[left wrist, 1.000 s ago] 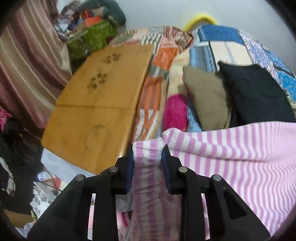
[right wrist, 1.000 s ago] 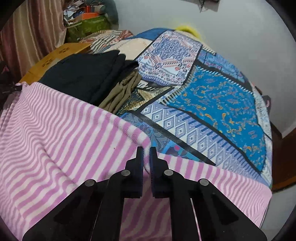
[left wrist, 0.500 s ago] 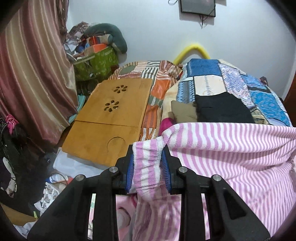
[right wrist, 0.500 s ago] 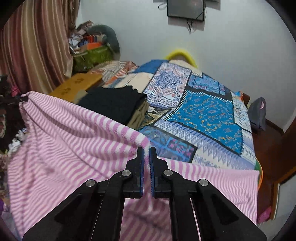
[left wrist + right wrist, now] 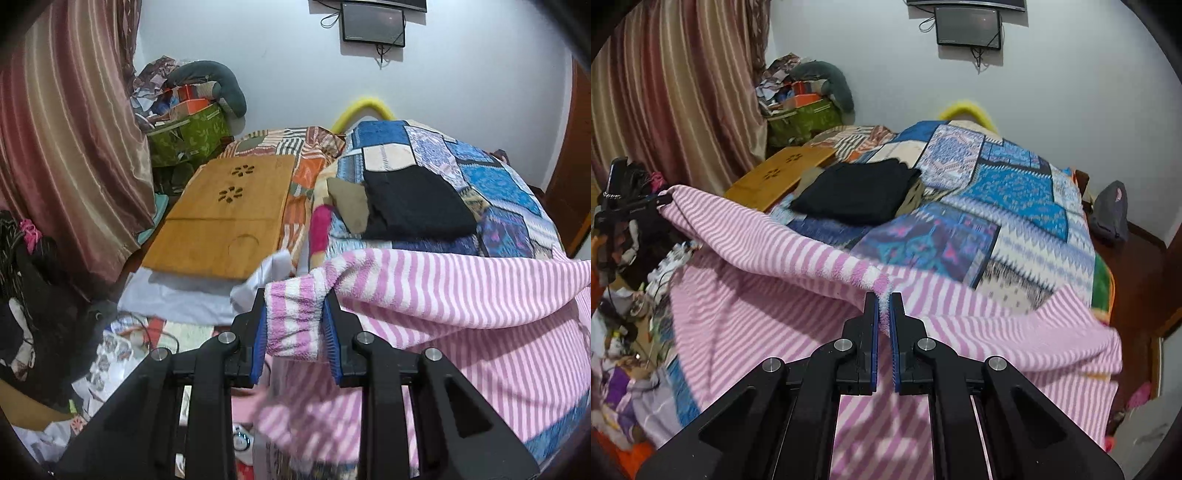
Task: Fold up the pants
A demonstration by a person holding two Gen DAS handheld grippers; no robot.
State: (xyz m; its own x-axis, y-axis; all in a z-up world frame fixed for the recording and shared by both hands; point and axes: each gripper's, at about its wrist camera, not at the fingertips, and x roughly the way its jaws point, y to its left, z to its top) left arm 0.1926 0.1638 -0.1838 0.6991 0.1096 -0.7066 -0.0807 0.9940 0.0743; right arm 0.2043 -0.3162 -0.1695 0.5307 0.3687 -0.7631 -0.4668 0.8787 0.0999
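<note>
Pink-striped pants [image 5: 798,258] stretch sideways, apparently waistband-up, both gripper jaws [image 5: 295,321] [image 5: 885,314] clenched on the top edge.

Both grippers raised and clamped

The left gripper [image 5: 295,321] was held angled downward with its jaws closed on a thick bunch of fabric; the right gripper [image 5: 884,317] was pinched nearly shut on a thin edge.

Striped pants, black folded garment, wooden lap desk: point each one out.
striped pants [image 5: 783,254], right wrist view, raised top edge.
black folded garment [image 5: 413,199], left wrist view, top face.
wooden lap desk [image 5: 221,221], left wrist view, middle of board.
</note>
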